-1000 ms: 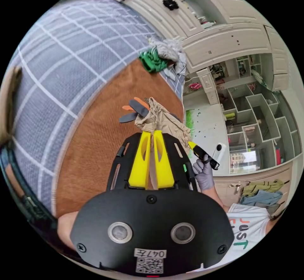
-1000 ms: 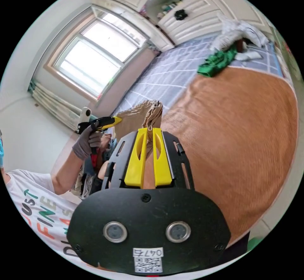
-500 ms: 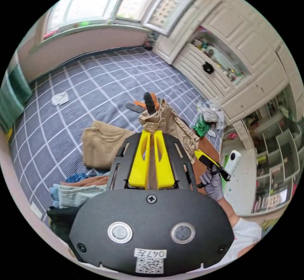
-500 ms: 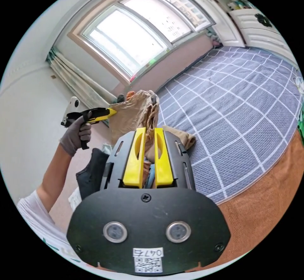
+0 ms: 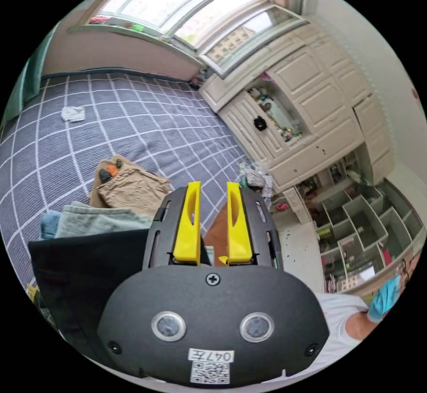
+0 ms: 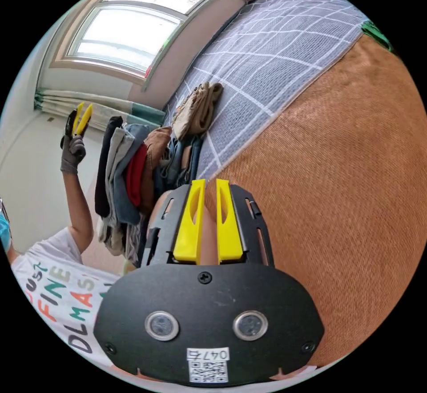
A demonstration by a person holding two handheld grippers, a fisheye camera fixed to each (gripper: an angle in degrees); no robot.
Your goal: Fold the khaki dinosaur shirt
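Khaki dinosaur shirt (image 5: 131, 185) lay folded on the grey checked bedspread (image 5: 147, 130), resting on another tan garment, with its dark and orange print showing at one corner. In the left gripper view the left gripper (image 5: 213, 186) hung above and apart from it, yellow jaws spread with nothing between them; the shirt sat beyond the jaw tips and off to one side, past a stack of folded clothes (image 5: 84, 228). In the right gripper view the shirt (image 6: 198, 109) appeared as a tan bundle on the bedspread, just beyond that stack (image 6: 133, 175). The right gripper (image 6: 211, 184) hovered over the orange-brown cover (image 6: 338, 179), well apart from the shirt, its jaws slightly parted and empty. The left gripper (image 6: 81, 114) also showed there, raised in a gloved hand (image 6: 72, 153).
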